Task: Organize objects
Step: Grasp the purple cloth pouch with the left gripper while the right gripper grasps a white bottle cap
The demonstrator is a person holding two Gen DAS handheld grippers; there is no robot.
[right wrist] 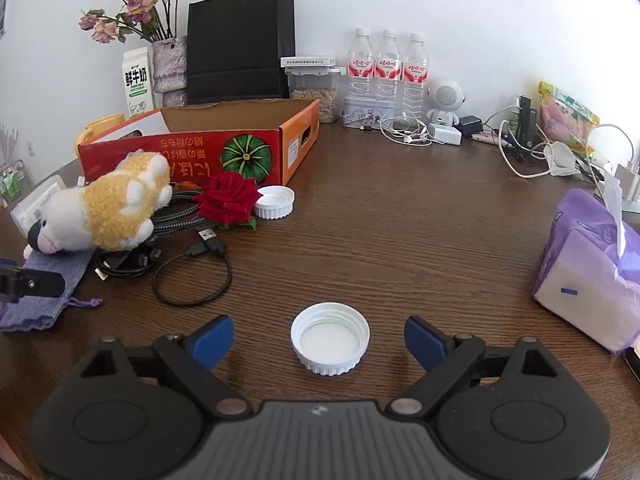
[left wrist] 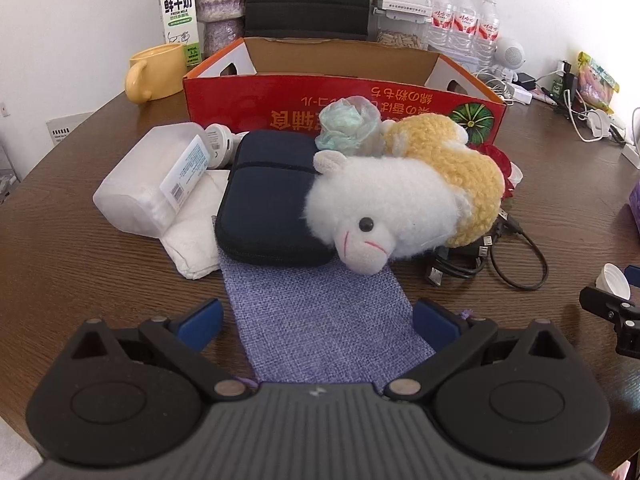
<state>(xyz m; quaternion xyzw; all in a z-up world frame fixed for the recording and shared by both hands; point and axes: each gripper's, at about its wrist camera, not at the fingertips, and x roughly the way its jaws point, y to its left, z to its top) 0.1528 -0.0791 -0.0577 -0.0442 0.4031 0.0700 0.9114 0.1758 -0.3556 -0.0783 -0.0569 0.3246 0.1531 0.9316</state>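
Note:
My left gripper point(left wrist: 318, 326) stands open over a purple woven pouch point(left wrist: 320, 320) that lies flat between its blue fingers, apart from both pads. Beyond the pouch sit a dark zip case point(left wrist: 268, 200), a white-and-yellow plush sheep point(left wrist: 400, 200) and a clear plastic box point(left wrist: 156, 176), all in front of a red cardboard box point(left wrist: 344, 100). My right gripper point(right wrist: 319, 340) is open with a white screw lid point(right wrist: 330, 338) lying open side up between its fingers, untouched. A second white lid point(right wrist: 274, 201), a red rose point(right wrist: 228, 198) and black cables point(right wrist: 192, 276) lie near the red cardboard box point(right wrist: 192, 156).
A yellow mug point(left wrist: 156, 72), milk carton point(left wrist: 178, 12) and vase stand behind the box. Water bottles point(right wrist: 386, 64), a black paper bag point(right wrist: 240, 44), a small speaker, chargers and cords line the back wall. A purple tissue pack point(right wrist: 588, 268) sits at the right.

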